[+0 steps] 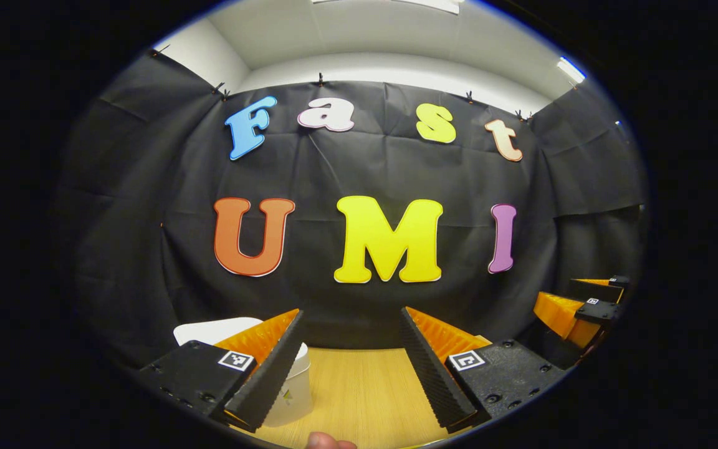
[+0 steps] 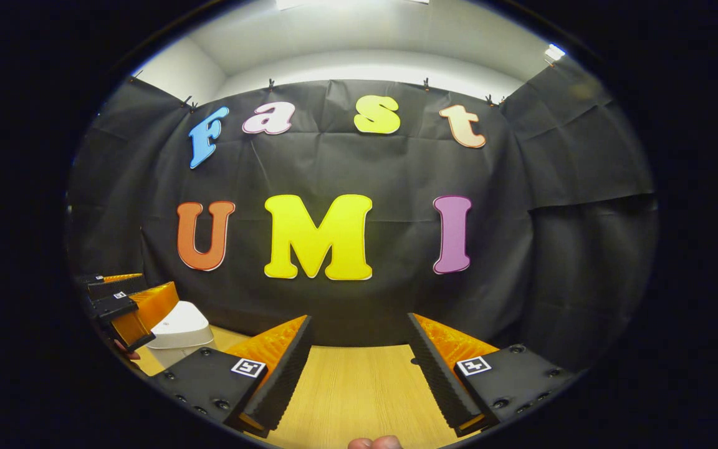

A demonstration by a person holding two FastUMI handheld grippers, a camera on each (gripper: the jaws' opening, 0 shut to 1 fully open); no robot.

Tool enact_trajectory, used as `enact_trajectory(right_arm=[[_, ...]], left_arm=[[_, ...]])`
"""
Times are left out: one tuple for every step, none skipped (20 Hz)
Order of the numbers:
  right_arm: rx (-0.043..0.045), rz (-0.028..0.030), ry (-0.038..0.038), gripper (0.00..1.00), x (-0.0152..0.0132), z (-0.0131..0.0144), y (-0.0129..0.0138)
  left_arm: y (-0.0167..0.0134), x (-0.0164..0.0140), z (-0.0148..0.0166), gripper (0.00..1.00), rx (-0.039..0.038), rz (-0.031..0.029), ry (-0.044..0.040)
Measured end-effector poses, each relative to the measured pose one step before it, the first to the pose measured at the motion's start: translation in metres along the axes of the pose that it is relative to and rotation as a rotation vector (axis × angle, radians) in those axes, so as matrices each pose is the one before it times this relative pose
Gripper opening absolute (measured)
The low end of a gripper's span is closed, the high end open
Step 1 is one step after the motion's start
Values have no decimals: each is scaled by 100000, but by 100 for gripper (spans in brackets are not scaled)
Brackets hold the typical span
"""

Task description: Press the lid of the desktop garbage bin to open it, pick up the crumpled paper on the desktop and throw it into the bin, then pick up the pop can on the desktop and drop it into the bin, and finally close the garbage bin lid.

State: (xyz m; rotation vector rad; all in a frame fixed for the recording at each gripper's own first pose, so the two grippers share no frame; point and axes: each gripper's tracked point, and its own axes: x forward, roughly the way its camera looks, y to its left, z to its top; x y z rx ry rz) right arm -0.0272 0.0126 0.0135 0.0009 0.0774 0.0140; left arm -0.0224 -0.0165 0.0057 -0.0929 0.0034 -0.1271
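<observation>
Two grippers over one wooden tabletop: left gripper and right gripper, both with fingers spread apart, holding nothing. One white garbage bin, lid down, sits left, just behind the left gripper's left finger.

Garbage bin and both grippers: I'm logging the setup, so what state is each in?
Garbage bin: upright on the wooden table, lid closed.
Left gripper: open, holding nothing, the bin just behind its left finger.
Right gripper: open, holding nothing, over bare table.
</observation>
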Motion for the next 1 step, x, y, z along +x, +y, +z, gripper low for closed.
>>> enact_trajectory(right_arm=[[155, -75, -48, 93, 43, 8, -75]], left_arm=[[6, -131, 10, 97, -33, 53, 119]])
